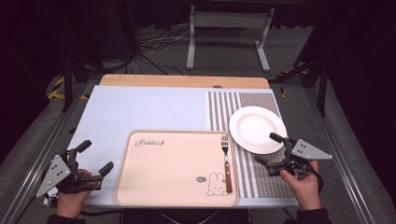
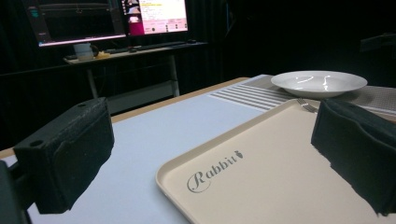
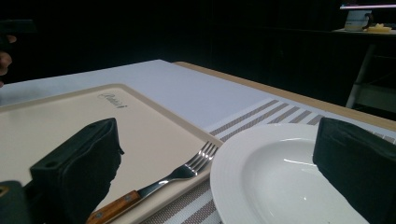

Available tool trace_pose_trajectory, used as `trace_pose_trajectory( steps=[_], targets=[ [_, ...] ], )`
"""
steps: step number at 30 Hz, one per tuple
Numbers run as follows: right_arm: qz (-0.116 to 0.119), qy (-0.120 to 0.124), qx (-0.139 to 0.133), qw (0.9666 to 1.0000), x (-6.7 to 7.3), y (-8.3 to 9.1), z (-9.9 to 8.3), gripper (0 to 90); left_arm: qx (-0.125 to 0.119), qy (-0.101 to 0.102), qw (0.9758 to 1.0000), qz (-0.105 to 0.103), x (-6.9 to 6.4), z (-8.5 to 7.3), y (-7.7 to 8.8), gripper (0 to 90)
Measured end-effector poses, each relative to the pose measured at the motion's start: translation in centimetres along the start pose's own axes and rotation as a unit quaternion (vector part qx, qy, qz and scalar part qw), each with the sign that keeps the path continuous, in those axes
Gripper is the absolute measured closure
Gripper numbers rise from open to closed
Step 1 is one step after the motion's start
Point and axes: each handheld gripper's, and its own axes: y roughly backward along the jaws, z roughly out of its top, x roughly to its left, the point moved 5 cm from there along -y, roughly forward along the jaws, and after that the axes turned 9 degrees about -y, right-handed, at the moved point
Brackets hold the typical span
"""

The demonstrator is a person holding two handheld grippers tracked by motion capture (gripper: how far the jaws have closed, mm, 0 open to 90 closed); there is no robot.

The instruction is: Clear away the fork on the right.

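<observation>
The right gripper hovers at the near rim of the white plate, fingers apart and empty. The plate rests on the striped mat, just right of the tray carrying the fork. Judged step: approach; next, close on the rim, while the left gripper idles, fingers apart.

"Rabbit" in script on tray, near one corner.
</observation>
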Motion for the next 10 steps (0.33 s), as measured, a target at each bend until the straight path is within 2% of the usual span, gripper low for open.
trace_pose_trajectory(
  steps=[3, 7, 10],
  targets=[
    [0.0, 0.005, 0.005, 1.0, -0.1, 0.1, -0.7, 1.3, 0.0, -0.001, 1.0, -0.002, 0.0, 0.0, 0.0, 0.0],
    [0.002, -0.005, -0.001, 1.0, -0.2, 0.1, -1.3, 1.5, 0.0, -0.001, 1.0, -0.003, 0.0, 0.0, 0.0, 0.0],
    [-0.008, -0.019, 0.002, 0.9998, -0.5, 0.2, -2.0, 2.6, -0.001, 0.0, 1.0, -0.001, 0.0, 0.0, 0.0, 0.0]
  ],
)
